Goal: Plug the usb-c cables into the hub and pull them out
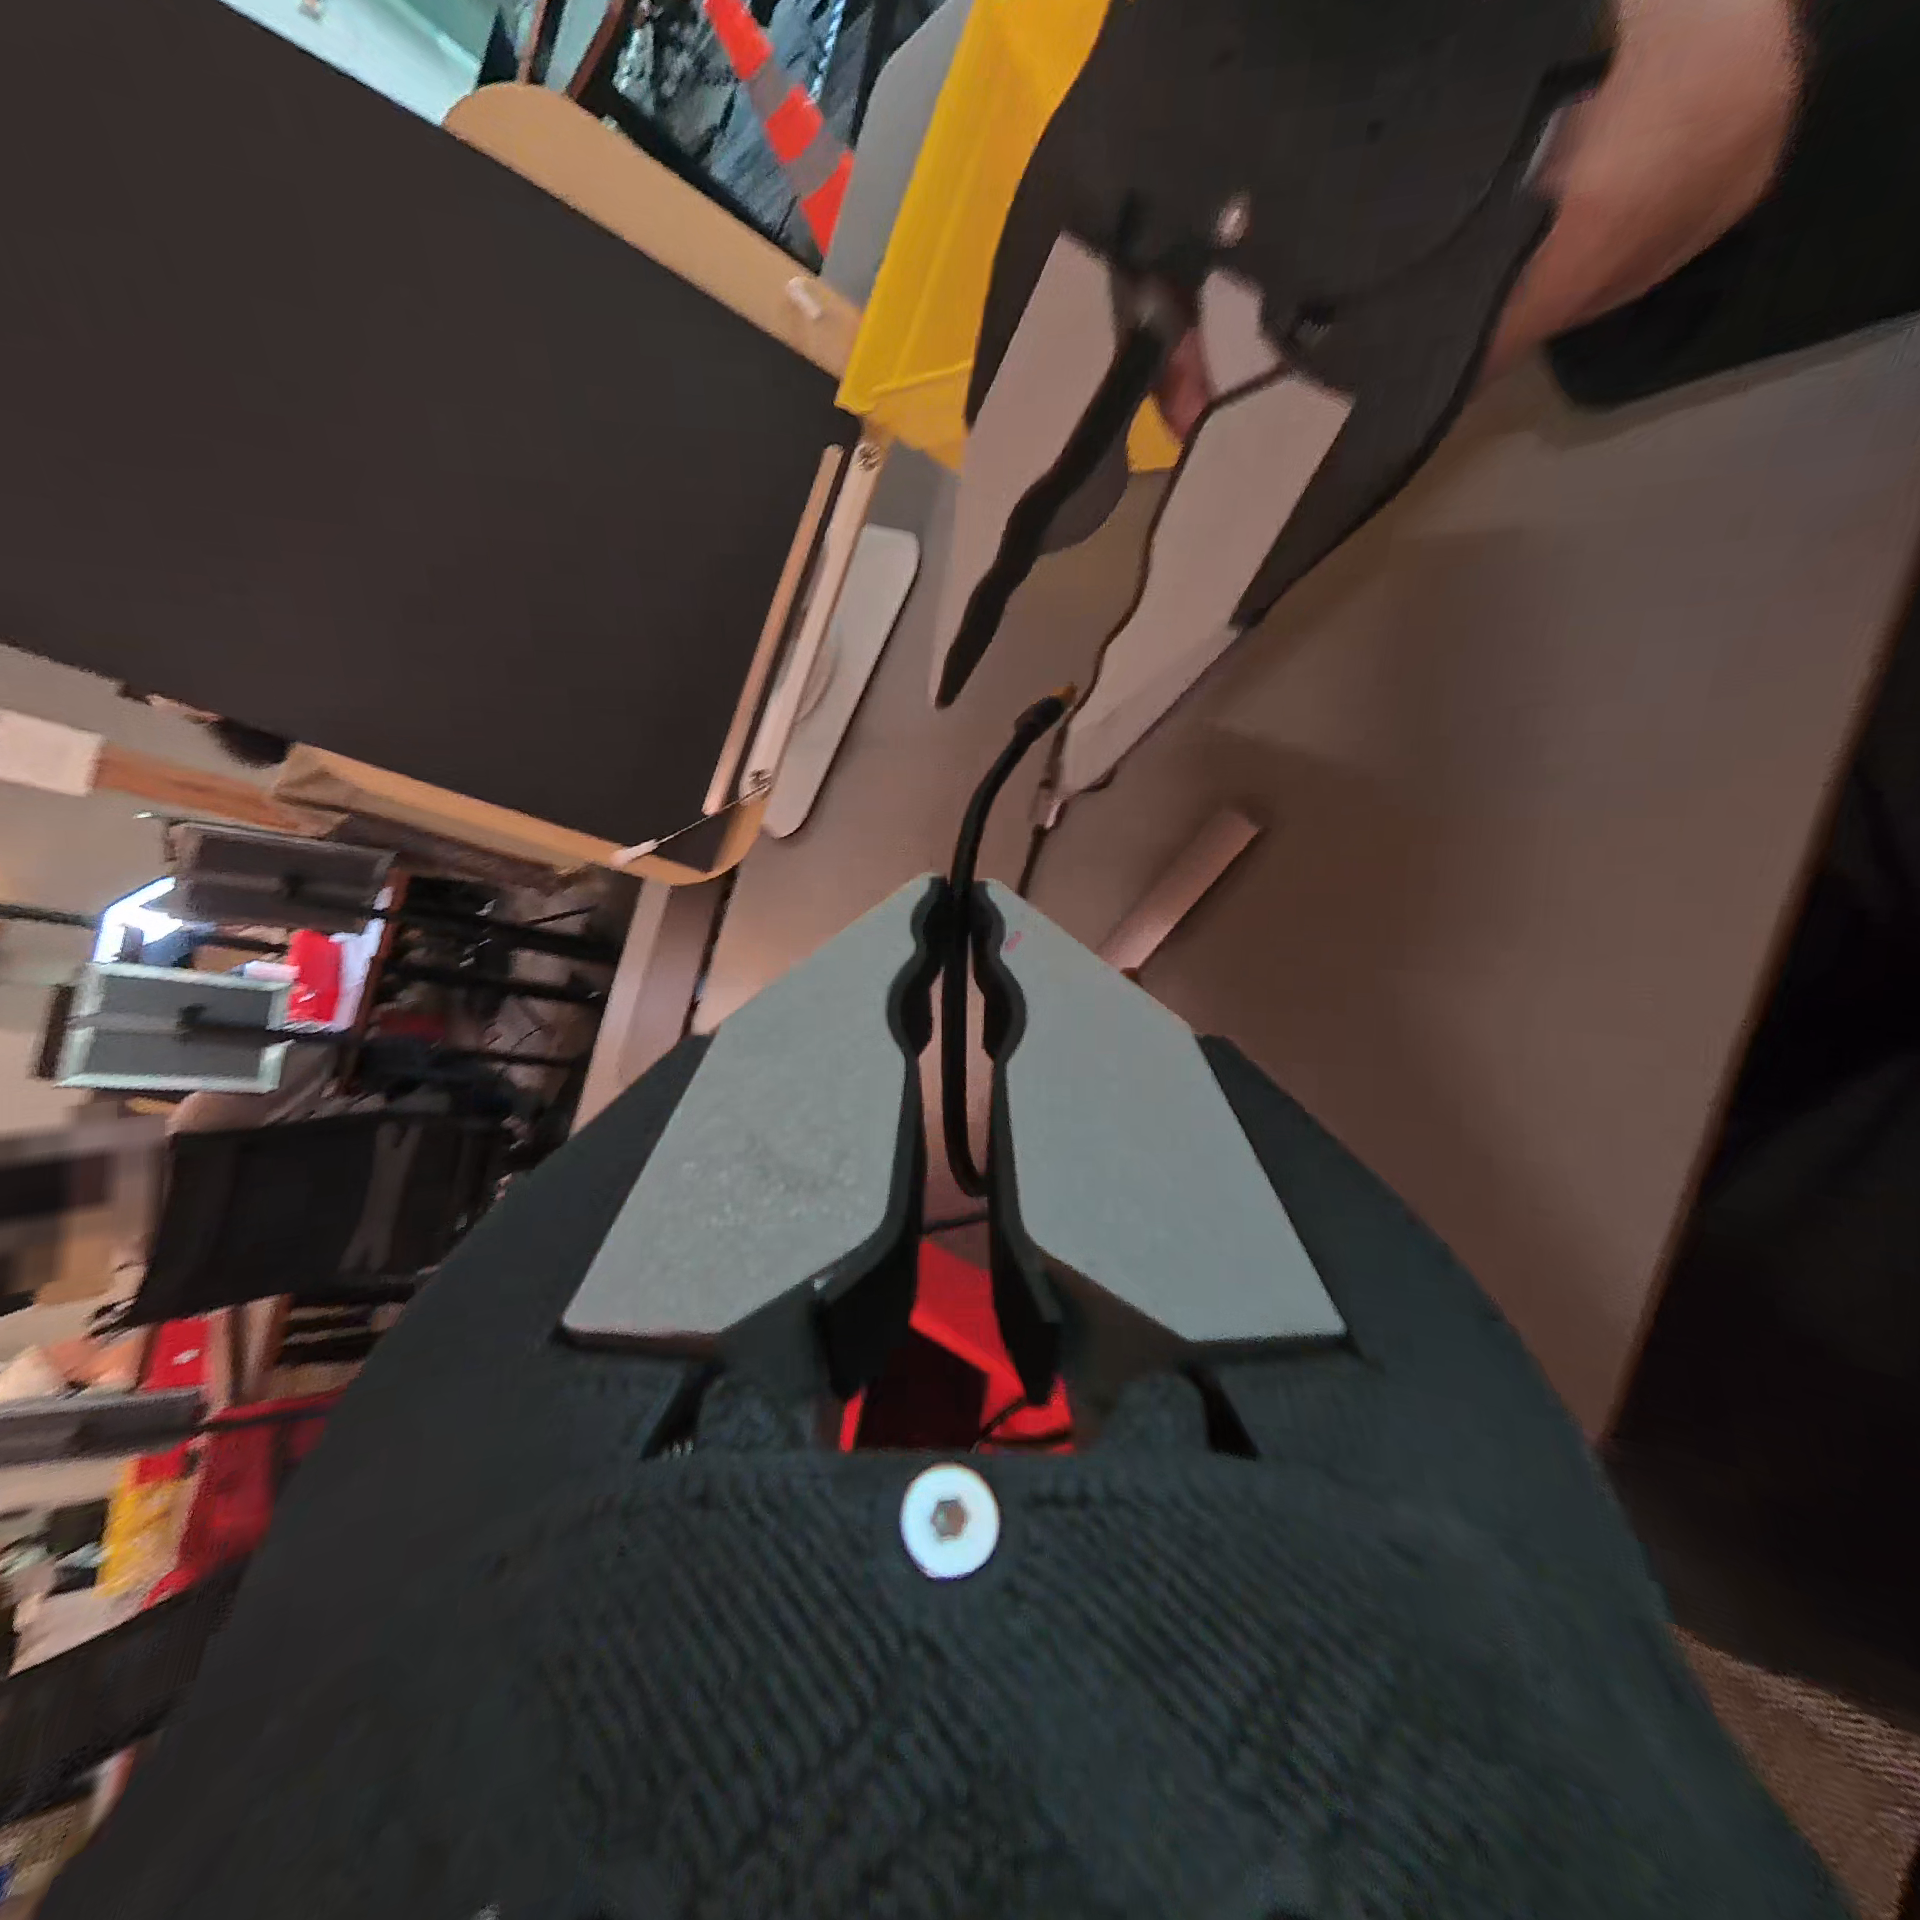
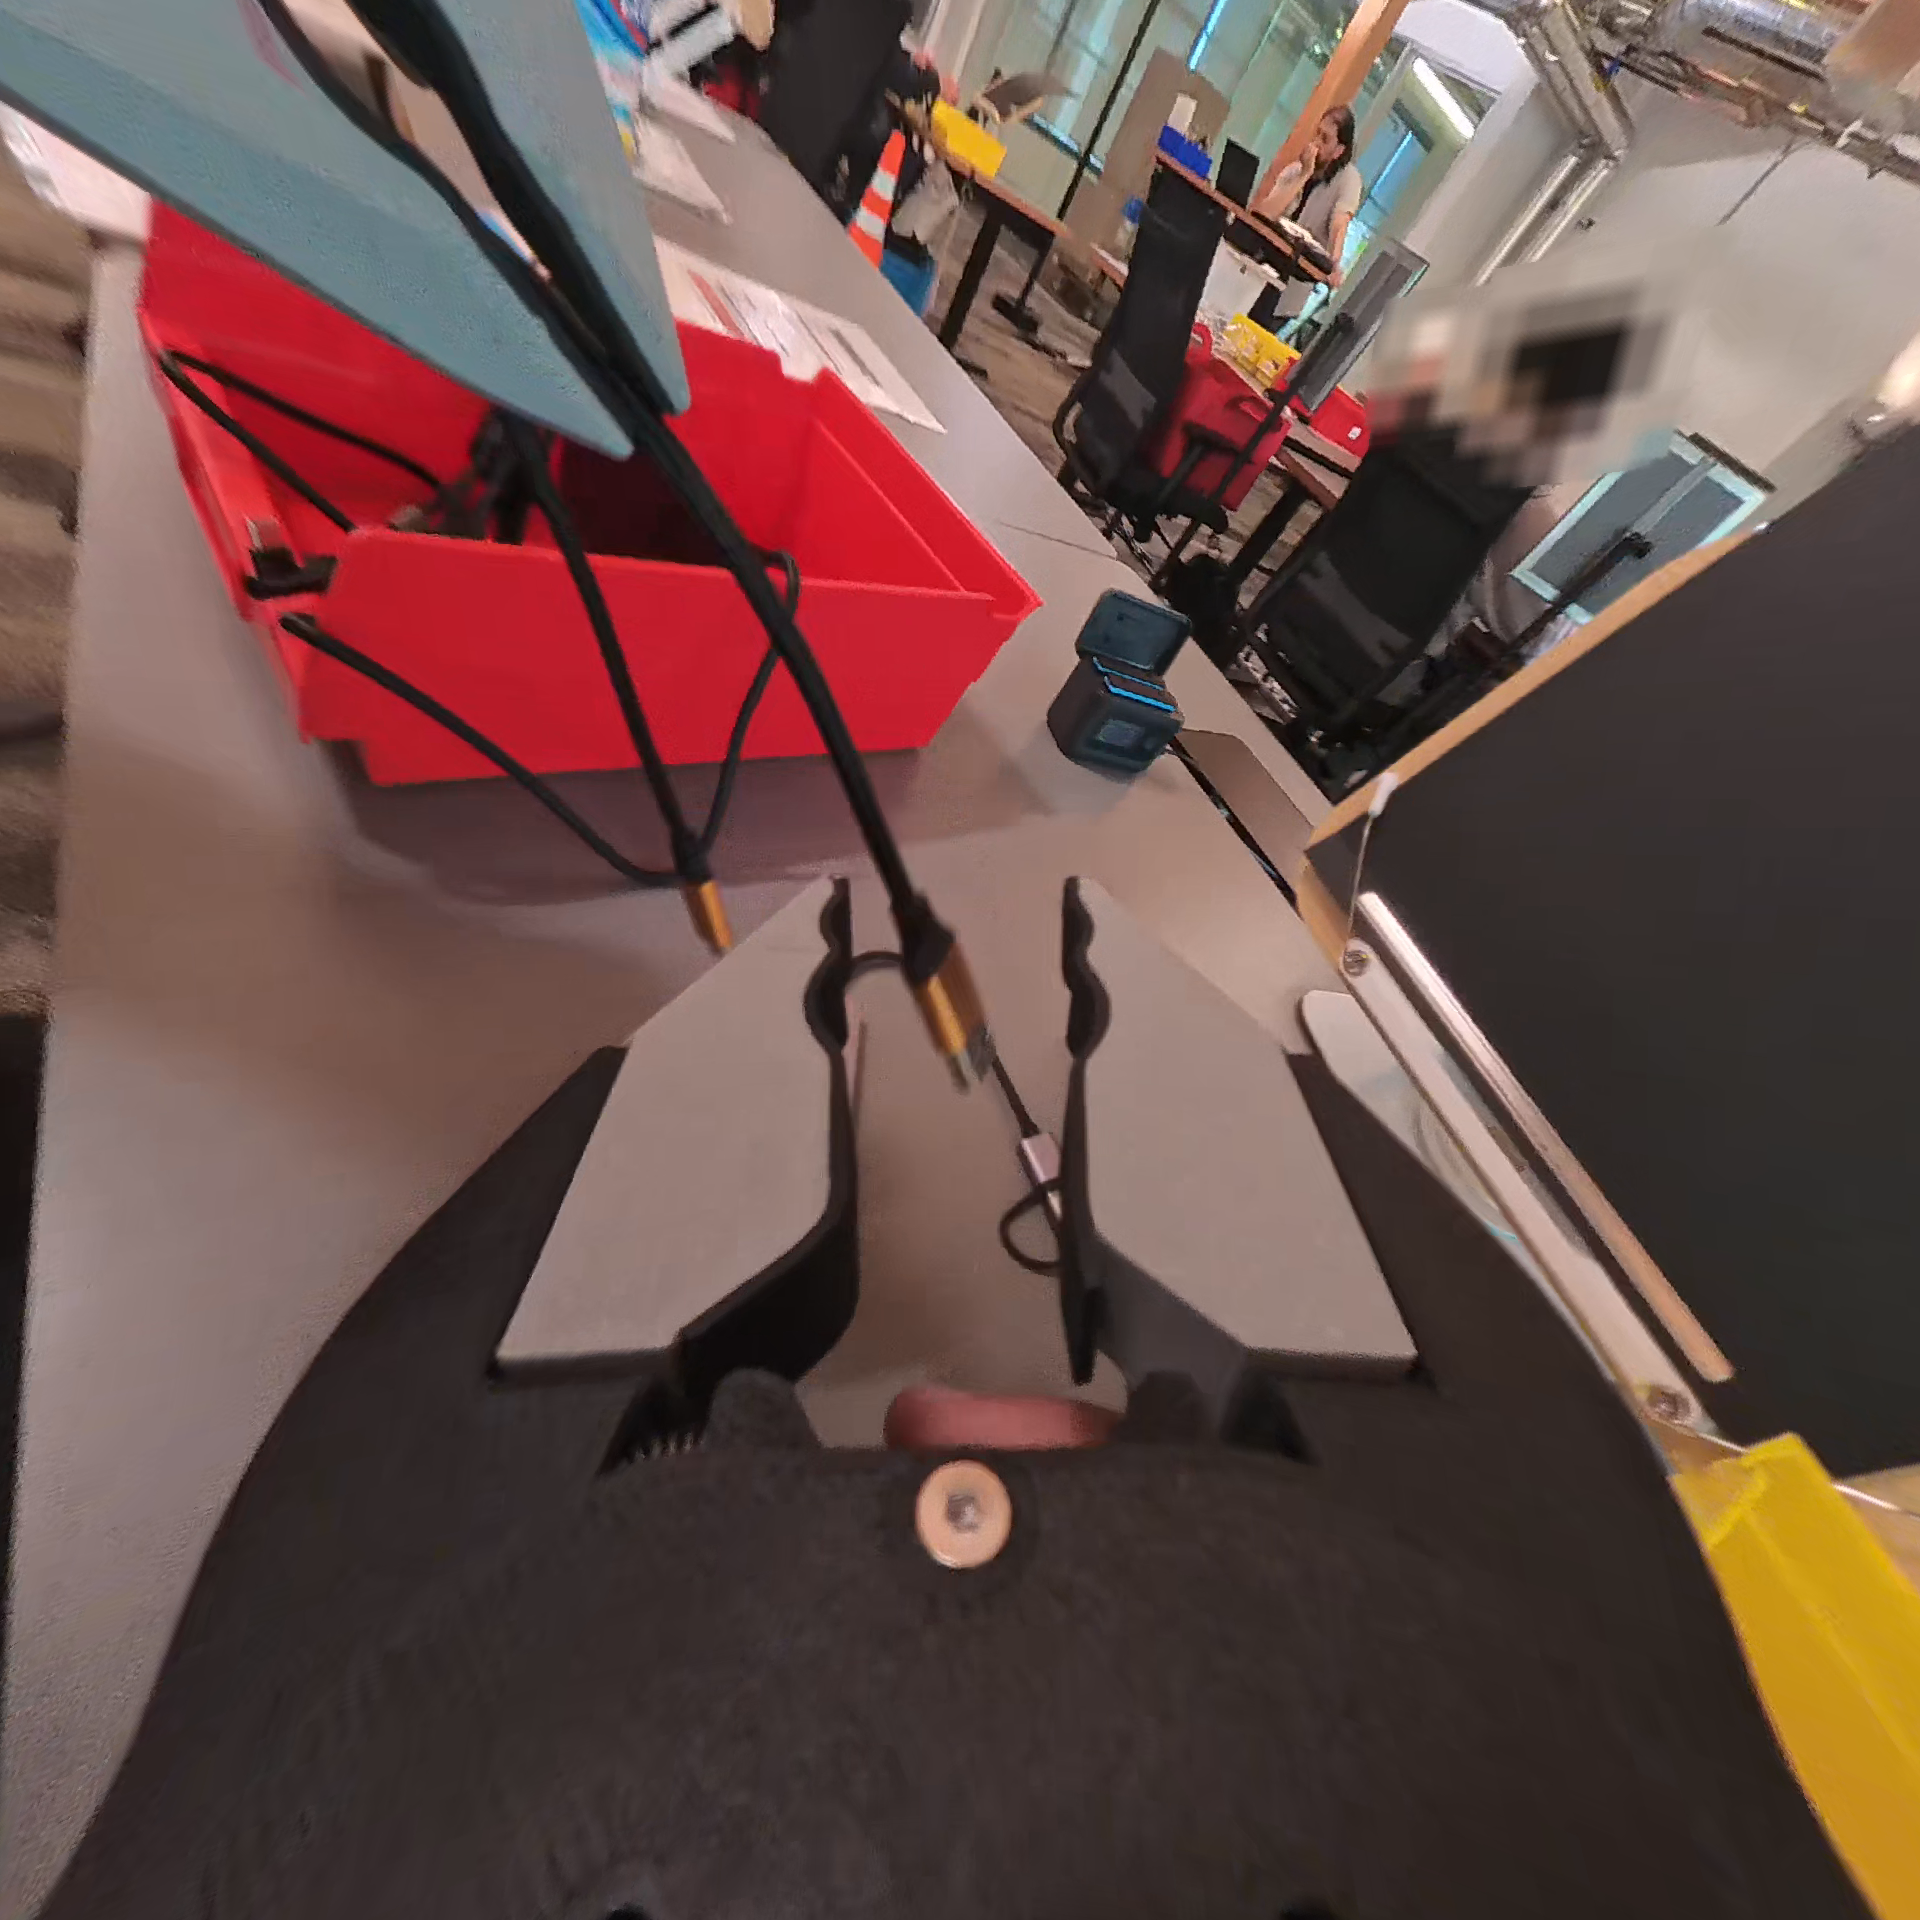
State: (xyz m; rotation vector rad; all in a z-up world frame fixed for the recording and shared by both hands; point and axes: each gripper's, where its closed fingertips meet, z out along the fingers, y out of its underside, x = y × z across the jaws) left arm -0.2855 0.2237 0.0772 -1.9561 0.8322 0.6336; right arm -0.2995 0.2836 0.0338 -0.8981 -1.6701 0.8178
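The left claw [image 1: 958, 914] is pinched shut on a black braided cable [image 1: 982, 800]; the cord runs between its two fingers, loops back beneath them, and rises past the tips to a gold-tipped plug; in the right wrist view that same cable [image 2: 831, 769] hangs slantwise from the left claw's grey plates at the top left, and its gold USB-C plug [image 2: 951, 1013] dangles in the gap of the right claw [image 2: 956, 914], touching neither finger; the right claw stands spread wide, gripping nothing; below the gold plug lies a small silver connector [image 2: 1039, 1153] on a thin black cord, on the grey desk [image 2: 208, 1039], close against the inner edge of the right-hand finger; whether this belongs to the hub cannot be told; a second gold-tipped plug [image 2: 712, 914] hangs just left of the claw's tips, its cord leading back to a red bin [image 2: 644, 644] with more black cables inside; right of the bin sits a small dark box with blue trim [image 2: 1117, 686]; a black panel with a wooden edge [image 2: 1662, 935] stands to the right, and a yellow bin [image 2: 1818, 1662] shows at the lower right.
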